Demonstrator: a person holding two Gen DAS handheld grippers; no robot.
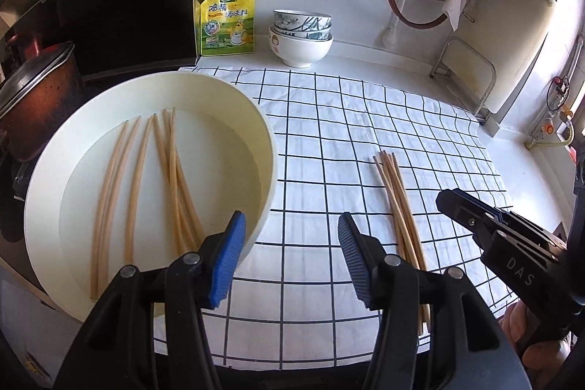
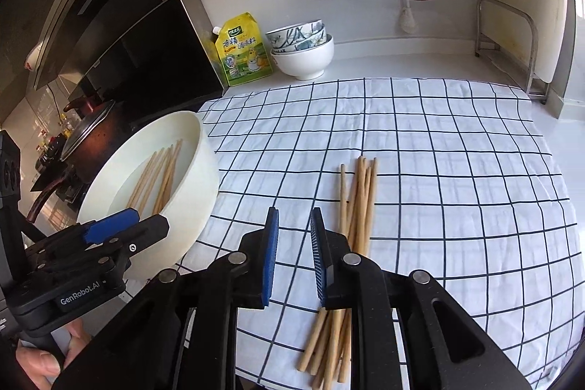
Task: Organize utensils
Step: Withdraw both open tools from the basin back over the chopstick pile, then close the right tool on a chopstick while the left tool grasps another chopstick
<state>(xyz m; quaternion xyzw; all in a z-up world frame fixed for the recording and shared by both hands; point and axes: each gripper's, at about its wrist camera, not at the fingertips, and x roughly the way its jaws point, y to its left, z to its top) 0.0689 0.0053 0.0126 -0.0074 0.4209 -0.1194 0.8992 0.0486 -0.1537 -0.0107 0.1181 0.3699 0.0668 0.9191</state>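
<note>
Several wooden chopsticks [image 1: 172, 178] lie in a cream round basin [image 1: 263, 148] at the left; the basin [image 2: 197, 178] and its chopsticks [image 2: 161, 178] also show in the right wrist view. A bundle of several chopsticks [image 1: 400, 207] lies on the checked cloth [image 1: 329, 119]; it also shows in the right wrist view [image 2: 360, 200]. My left gripper [image 1: 290, 225] is open and empty, above the basin's near rim and the cloth. My right gripper [image 2: 294, 218] is open and empty, just left of the bundle, and also shows in the left wrist view [image 1: 460, 203].
Stacked bowls [image 1: 301, 35] and a yellow seasoning pouch [image 1: 226, 21] stand at the back by the wall. A dark pot with a lid [image 1: 33, 97] sits left of the basin. A metal rack [image 1: 464, 72] stands at the back right. Utensils hang on the wall rail.
</note>
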